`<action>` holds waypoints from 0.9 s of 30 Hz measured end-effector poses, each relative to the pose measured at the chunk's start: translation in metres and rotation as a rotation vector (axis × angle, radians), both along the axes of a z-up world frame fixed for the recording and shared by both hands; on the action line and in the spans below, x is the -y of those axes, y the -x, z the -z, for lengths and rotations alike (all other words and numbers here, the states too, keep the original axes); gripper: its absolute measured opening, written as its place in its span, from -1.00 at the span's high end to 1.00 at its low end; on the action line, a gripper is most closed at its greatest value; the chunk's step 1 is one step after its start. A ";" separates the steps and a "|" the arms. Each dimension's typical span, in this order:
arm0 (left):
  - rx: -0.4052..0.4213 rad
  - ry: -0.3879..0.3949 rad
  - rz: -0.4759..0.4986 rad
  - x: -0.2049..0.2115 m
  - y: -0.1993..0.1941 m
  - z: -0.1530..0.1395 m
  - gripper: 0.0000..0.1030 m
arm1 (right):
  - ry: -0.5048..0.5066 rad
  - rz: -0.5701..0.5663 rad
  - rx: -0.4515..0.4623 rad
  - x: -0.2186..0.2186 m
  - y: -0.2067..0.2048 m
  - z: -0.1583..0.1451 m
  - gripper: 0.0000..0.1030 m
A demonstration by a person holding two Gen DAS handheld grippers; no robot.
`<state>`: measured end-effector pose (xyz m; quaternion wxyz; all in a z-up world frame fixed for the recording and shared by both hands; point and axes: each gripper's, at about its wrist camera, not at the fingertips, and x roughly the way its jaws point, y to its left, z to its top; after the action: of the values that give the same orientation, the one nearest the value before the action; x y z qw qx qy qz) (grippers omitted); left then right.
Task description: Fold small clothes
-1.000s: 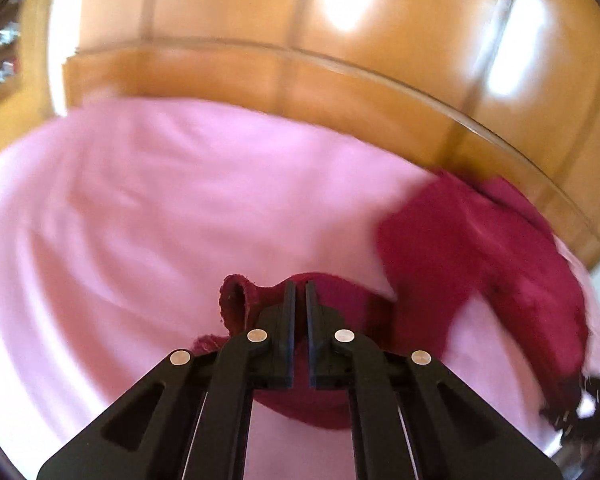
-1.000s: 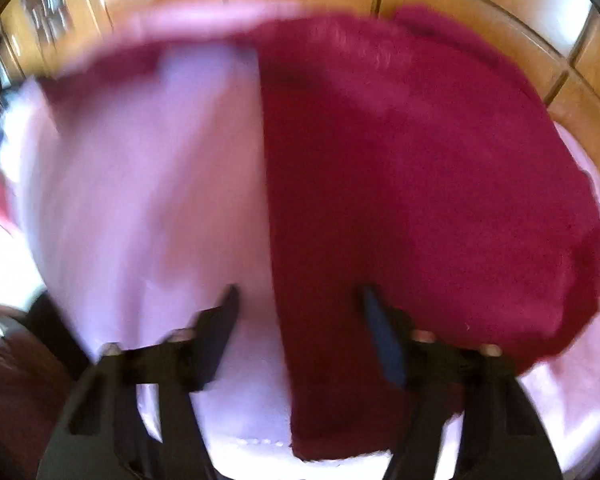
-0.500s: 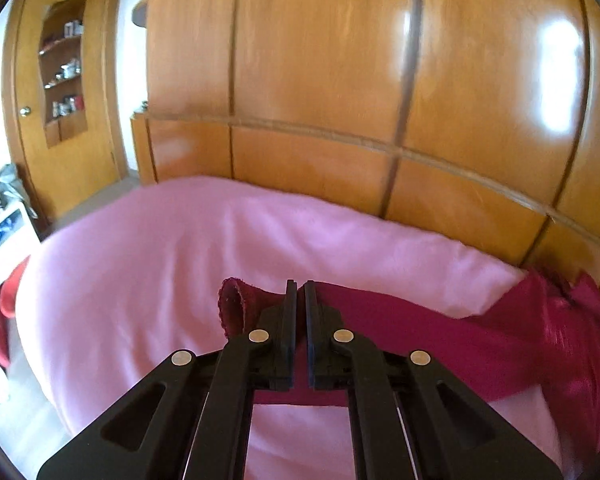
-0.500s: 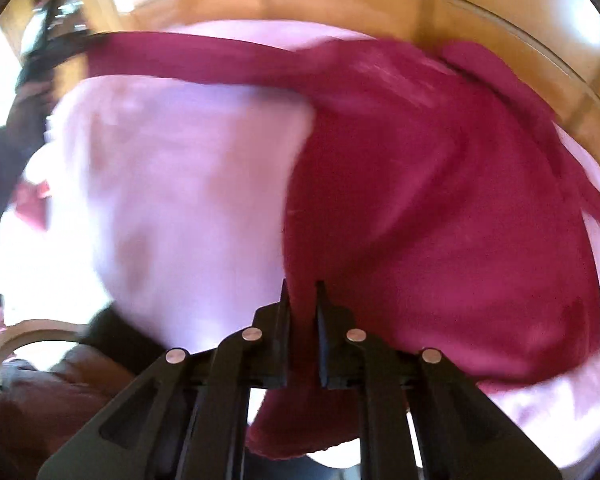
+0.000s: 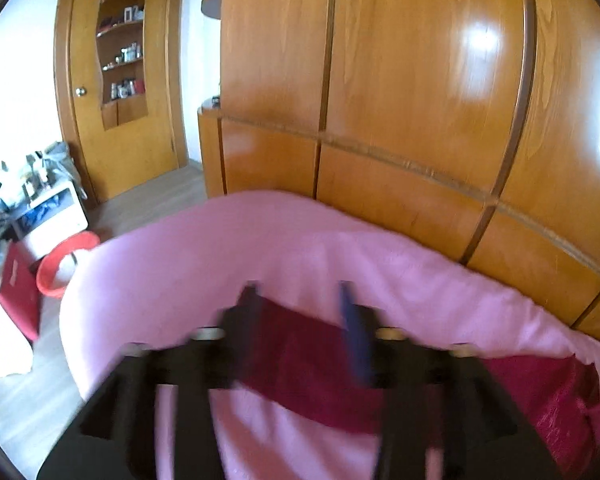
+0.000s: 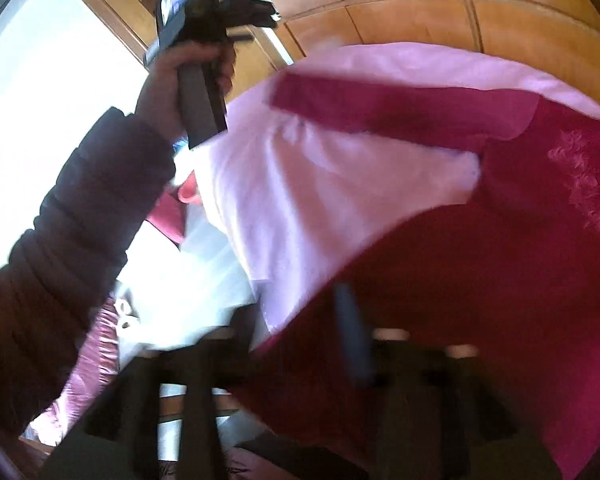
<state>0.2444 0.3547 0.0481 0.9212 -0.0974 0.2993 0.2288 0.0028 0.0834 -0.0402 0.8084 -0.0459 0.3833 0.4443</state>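
Observation:
A dark red long-sleeved garment (image 6: 480, 264) lies spread on the pink blanket (image 6: 308, 200), one sleeve (image 6: 400, 114) stretched out to the left. In the left wrist view that sleeve (image 5: 300, 360) lies flat below my left gripper (image 5: 300, 292), whose jaws stand apart and empty, blurred by motion. My right gripper (image 6: 292, 304) is also open, blurred, over the garment's lower hem edge. The left gripper shows in the right wrist view (image 6: 256, 10), held up in a hand above the bed's left edge.
A wooden wardrobe (image 5: 420, 100) stands right behind the bed. A door with shelves (image 5: 120, 80) is at the far left. A red basin (image 5: 66, 264), a red box (image 5: 18, 296) and clutter sit on the floor left of the bed.
Both grippers were shut on the garment half a second ago and have now opened and let go. The left gripper has lifted away from the sleeve, which now lies on the blanket.

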 end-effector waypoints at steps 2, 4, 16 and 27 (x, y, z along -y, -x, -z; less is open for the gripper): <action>-0.023 0.008 0.026 0.001 0.011 0.013 -0.08 | -0.009 0.010 0.037 0.019 0.001 -0.005 -0.20; -0.047 0.045 0.077 0.005 0.021 0.026 -0.08 | -0.011 0.065 0.046 0.051 -0.006 -0.006 -0.20; -0.237 0.428 0.744 0.120 0.134 0.122 -0.08 | 0.055 0.775 -0.118 0.330 0.012 0.055 -0.27; -0.340 0.484 0.890 0.167 0.166 0.144 0.47 | 0.113 0.630 -0.134 0.298 0.012 0.076 0.84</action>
<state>0.0780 0.1876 -0.0956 0.8189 -0.1325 0.5008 -0.2472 -0.0093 -0.2143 -0.1161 0.8754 0.0597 0.4549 0.1521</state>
